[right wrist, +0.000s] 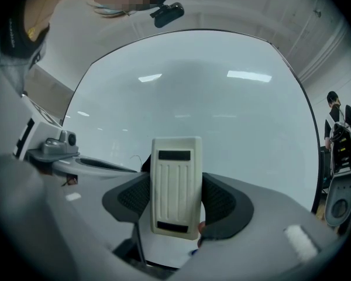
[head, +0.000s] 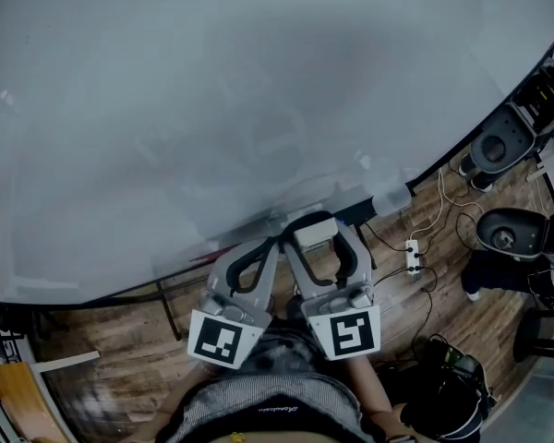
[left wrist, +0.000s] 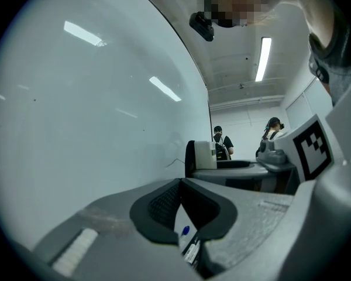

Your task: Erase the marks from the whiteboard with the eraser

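The whiteboard (head: 212, 109) fills the upper part of the head view, and its surface looks nearly clean. A thin faint mark (left wrist: 176, 160) shows on it close to the eraser. My right gripper (head: 319, 233) is shut on the white eraser (head: 313, 235), held just in front of the board's lower edge. In the right gripper view the ribbed eraser (right wrist: 175, 186) stands upright between the dark pads of that gripper (right wrist: 176, 196). My left gripper (head: 275, 242) is beside it on the left, shut with nothing in it; its pads (left wrist: 164, 206) meet at the tip.
A marker tray runs along the board's bottom edge with a red marker (head: 216, 251) and a blue-capped marker (left wrist: 185, 230). On the wooden floor lie a power strip (head: 412, 257) and cables. Wheeled bases (head: 500, 144) stand at the right. Two people (left wrist: 222, 140) are in the background.
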A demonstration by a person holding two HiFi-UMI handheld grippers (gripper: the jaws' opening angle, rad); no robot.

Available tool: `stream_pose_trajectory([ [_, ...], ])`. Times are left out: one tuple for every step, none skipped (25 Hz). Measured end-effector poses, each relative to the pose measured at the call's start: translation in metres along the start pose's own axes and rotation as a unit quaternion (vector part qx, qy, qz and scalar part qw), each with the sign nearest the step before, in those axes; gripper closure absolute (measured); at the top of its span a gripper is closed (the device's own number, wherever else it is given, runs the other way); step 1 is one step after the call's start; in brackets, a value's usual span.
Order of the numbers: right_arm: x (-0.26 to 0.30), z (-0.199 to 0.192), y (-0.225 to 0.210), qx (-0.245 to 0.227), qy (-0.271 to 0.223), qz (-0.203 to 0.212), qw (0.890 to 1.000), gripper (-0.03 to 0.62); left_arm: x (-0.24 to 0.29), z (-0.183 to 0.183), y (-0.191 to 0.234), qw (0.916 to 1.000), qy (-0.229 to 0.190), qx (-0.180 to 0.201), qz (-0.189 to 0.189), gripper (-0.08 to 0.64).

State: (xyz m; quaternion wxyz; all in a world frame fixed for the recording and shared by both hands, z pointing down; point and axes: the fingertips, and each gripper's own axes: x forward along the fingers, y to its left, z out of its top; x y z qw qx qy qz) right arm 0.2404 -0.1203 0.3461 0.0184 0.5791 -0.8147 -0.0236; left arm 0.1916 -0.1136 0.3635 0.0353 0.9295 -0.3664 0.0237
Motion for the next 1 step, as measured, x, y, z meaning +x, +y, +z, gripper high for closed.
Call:
stream_pose_trajectory([
  [-0.0006,0.0010,0.0001,-0.001,0.001,-0.001,1.000,0.330,-0.0005,0.0011,-0.0005,1.0000,0.000,0.001,0.000,0.557],
])
